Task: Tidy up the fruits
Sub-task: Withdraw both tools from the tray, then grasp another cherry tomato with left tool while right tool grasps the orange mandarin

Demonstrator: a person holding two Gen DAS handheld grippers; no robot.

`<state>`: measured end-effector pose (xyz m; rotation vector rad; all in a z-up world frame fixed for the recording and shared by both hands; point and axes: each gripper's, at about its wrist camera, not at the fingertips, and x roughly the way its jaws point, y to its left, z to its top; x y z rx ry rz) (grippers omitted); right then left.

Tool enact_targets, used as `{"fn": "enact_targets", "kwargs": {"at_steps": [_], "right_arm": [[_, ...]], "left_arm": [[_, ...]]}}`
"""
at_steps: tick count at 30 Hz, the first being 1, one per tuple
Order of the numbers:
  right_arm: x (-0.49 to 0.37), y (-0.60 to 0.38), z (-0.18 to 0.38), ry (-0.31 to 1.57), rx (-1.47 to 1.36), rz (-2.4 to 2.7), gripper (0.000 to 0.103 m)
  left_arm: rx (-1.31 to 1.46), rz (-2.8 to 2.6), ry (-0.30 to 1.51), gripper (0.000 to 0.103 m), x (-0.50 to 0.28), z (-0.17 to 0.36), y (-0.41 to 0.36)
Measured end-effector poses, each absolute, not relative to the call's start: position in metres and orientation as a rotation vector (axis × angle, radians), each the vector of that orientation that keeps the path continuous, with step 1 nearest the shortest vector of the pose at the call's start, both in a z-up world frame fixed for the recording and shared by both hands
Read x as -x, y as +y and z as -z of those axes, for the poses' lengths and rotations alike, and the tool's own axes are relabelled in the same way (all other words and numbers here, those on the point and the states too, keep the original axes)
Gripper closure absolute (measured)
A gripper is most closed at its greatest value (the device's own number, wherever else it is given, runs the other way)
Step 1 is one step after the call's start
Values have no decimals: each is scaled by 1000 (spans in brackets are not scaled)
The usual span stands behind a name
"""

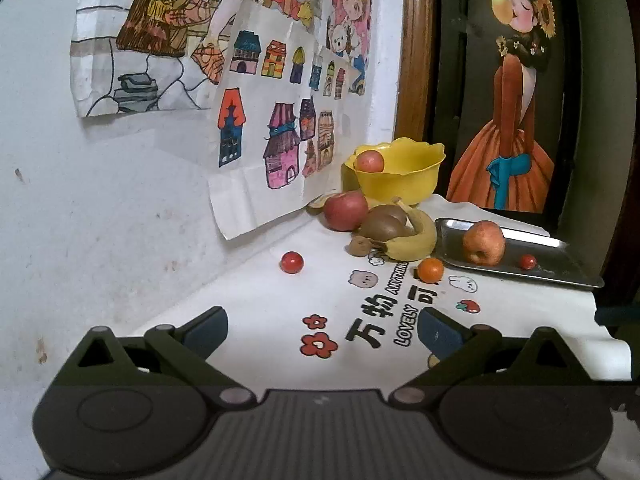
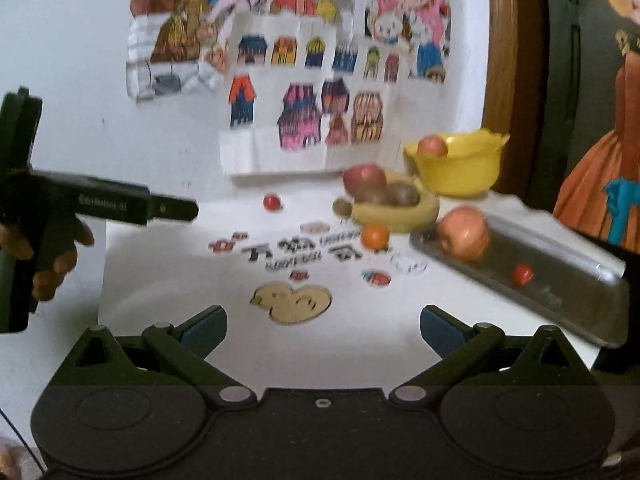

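Observation:
A yellow bowl (image 1: 400, 172) at the back holds one apple (image 1: 370, 161). In front of it lie a red apple (image 1: 345, 211), brown kiwis (image 1: 384, 222), a banana (image 1: 412, 242), a small orange (image 1: 430, 270) and a cherry tomato (image 1: 291, 262). The metal tray (image 1: 560, 264) on the right carries an apple (image 1: 483, 242) and a cherry tomato (image 1: 527, 261). My left gripper (image 1: 322, 330) is open, well short of the fruit, with nothing between its fingers. My right gripper (image 2: 322, 328) is open too, hovering over the cloth; the right wrist view shows the bowl (image 2: 460, 172), tray (image 2: 580, 280) and the left gripper (image 2: 172, 210) held by a hand.
A white printed cloth (image 1: 280, 320) covers the table, which meets a white wall (image 1: 80, 200) on the left hung with paper drawings (image 1: 272, 120). A framed painting (image 1: 512, 120) stands behind the tray. The table's right edge drops off past the tray.

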<state>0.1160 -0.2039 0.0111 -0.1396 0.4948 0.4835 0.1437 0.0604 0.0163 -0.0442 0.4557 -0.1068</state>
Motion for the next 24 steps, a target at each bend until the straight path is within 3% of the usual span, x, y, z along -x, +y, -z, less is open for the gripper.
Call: {"fn": "enact_targets", "kwargs": {"at_steps": [24], "right_arm": [[-192,-181,-24,495,300,-471,1]], "left_arm": [[2,109,556,0,-227,-17,73]]}}
